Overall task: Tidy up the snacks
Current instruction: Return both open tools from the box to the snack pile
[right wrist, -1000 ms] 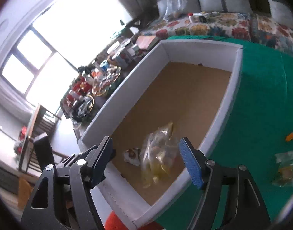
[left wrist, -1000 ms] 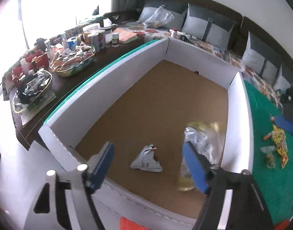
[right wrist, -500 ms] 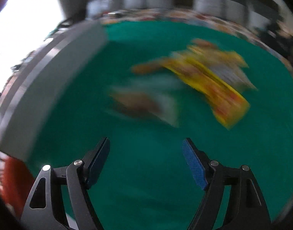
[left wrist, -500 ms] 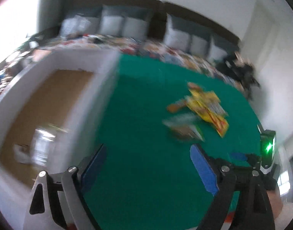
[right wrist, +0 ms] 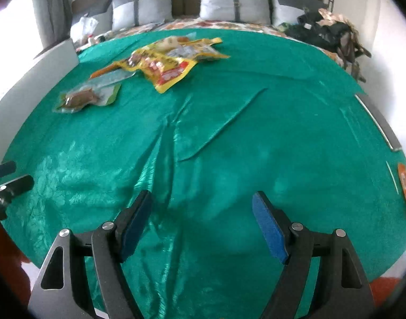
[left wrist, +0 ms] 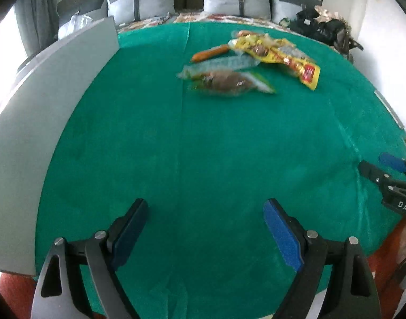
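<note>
Both grippers have swung off the white cardboard box (left wrist: 51, 101) to the green cloth-covered bed (left wrist: 203, 146); left gripper (left wrist: 205, 228) and right gripper (right wrist: 203, 223) jaws just widened, empty, facing remaining snack packets (left wrist: 256, 58) near the bed's far edge: next pick likely.

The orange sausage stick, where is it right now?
In the left wrist view the orange sausage stick lies far across the green cloth, at the left end of the snack pile, touching the yellow packet.
</note>
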`<move>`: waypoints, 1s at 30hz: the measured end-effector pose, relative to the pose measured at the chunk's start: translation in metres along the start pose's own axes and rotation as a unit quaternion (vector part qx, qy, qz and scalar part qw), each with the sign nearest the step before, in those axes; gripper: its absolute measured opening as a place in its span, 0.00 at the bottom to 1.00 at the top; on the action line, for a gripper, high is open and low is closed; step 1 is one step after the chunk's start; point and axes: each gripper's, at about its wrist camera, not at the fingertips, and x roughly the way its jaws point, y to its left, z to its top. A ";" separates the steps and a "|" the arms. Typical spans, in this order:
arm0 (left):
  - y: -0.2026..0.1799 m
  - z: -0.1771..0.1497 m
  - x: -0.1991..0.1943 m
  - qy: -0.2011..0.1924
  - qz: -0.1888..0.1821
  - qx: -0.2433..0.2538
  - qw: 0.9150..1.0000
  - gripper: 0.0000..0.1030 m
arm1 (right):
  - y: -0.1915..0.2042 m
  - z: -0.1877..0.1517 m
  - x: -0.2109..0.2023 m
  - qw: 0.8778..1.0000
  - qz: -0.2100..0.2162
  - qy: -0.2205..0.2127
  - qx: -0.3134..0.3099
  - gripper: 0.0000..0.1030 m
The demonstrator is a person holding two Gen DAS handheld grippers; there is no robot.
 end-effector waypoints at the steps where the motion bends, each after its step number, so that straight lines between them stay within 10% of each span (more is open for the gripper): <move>1: -0.001 -0.003 -0.002 -0.009 0.007 0.009 1.000 0.86 | 0.003 -0.004 0.000 1.000 0.004 -0.005 0.000 0.87; 6: 0.003 -0.007 0.002 -0.010 0.006 0.005 1.000 1.00 | 0.008 -0.007 0.002 1.000 0.003 -0.011 0.001 0.91; 30: 0.003 -0.001 0.007 -0.006 -0.004 0.026 1.000 1.00 | 0.007 -0.008 0.003 1.000 0.009 -0.021 -0.008 0.93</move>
